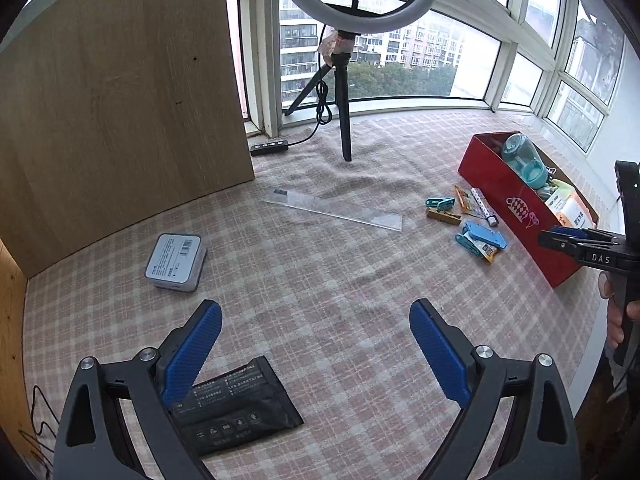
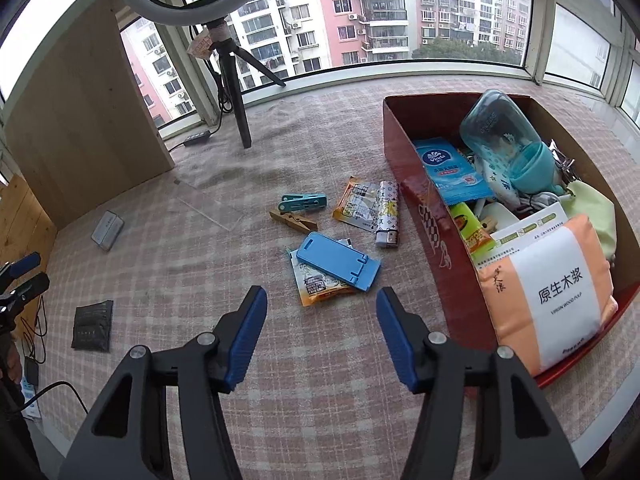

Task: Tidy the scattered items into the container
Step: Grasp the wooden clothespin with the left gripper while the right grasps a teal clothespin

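A red box [image 2: 432,236] holds a teal bottle [image 2: 500,136], a tissue pack [image 2: 548,300] and other items; it also shows in the left wrist view [image 1: 516,208]. Beside it lie a blue phone stand [image 2: 340,260], snack packets [image 2: 356,200], a lighter [image 2: 387,212], a teal clip [image 2: 304,202] and a wooden peg [image 2: 294,220]. My right gripper [image 2: 320,320] is open and empty just before the stand. My left gripper [image 1: 316,340] is open and empty above a black pouch [image 1: 236,404]. A grey case [image 1: 176,262] and a clear ruler [image 1: 332,208] lie apart.
A ring light on a black tripod [image 1: 344,120] stands at the back with its cable and switch [image 1: 270,146]. A wooden panel [image 1: 120,100] rises at the left. Windows run along the back. Checked cloth [image 1: 320,272] covers the surface.
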The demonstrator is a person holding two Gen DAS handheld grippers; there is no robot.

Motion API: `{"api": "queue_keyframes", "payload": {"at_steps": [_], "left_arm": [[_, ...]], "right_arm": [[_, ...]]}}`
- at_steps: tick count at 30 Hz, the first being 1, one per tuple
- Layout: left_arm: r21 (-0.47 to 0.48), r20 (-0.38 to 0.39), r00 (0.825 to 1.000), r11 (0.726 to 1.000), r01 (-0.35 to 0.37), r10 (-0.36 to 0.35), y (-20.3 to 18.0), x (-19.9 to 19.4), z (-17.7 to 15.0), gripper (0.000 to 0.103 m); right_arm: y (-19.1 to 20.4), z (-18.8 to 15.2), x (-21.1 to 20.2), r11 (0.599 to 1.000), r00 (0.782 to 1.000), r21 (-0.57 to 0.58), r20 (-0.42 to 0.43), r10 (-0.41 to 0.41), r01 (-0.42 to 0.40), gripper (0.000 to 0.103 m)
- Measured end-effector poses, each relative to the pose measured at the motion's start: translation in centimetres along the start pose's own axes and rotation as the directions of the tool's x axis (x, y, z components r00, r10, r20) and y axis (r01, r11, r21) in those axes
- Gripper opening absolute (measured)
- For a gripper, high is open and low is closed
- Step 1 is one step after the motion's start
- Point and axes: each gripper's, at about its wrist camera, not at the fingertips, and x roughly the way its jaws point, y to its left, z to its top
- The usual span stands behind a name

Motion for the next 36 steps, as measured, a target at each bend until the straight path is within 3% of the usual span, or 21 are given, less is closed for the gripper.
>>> {"api": "queue_keyframes", "payload": {"at_steps": [3,8,15,18,21,25,30,34,36], "left_arm": [[0.052,-0.033,0.999,0.998,0.029,-0.028,-2.7,2.0,0.6,0.085],[0.053,-0.037,0.998,0.997,0.052,-0.050,-3.2,3.1,2.0,0.085],[0.063,-0.055,0.998,0.997,0.040,-0.036,-1.3,3.9,2.6,0.083],[0.132,-0.055,0.996,0.989,0.072,-0.065,-2.4,4.8,3.1,0.083],[0.250,-0.058,0.992,0.960,0.127,-0.116,-4.8,6.4,3.6,0.082],[0.367,-0.099,0.973,0.901,0.229,-0.207,-7.5,9.4,4.8,0.066],[0.402,-0.159,0.936,0.845,0.353,-0.315,-9.2,13.2,7.1,0.064],[0.457,-0.201,0.916,0.794,0.400,-0.346,-10.5,15.9,8.3,0.062],[0.482,-0.228,0.907,0.768,0.421,-0.355,-11.1,17.0,8.5,0.055]], "right_arm": [[-0.6,-1.2,0.7,1.000,1.000,0.015,-0.023,0.007,-0.007,0.056],[-2.0,-1.6,0.9,0.997,0.999,0.066,-0.023,0.033,-0.032,0.056],[-1.6,2.4,2.8,0.991,0.996,0.098,-0.023,0.091,-0.088,0.056],[-1.2,5.0,4.5,0.987,0.992,0.115,-0.047,0.119,-0.113,0.056],[-1.0,7.6,6.6,0.983,0.986,0.135,-0.090,0.141,-0.128,0.056],[-1.4,9.4,10.1,0.971,0.972,0.209,-0.175,0.156,-0.118,0.056],[-2.1,10.6,13.9,0.951,0.949,0.297,-0.265,0.171,-0.088,0.045],[-2.7,11.0,16.3,0.928,0.929,0.365,-0.310,0.202,-0.080,0.044],[-2.8,11.2,16.9,0.918,0.926,0.390,-0.314,0.209,-0.075,0.044]]}}
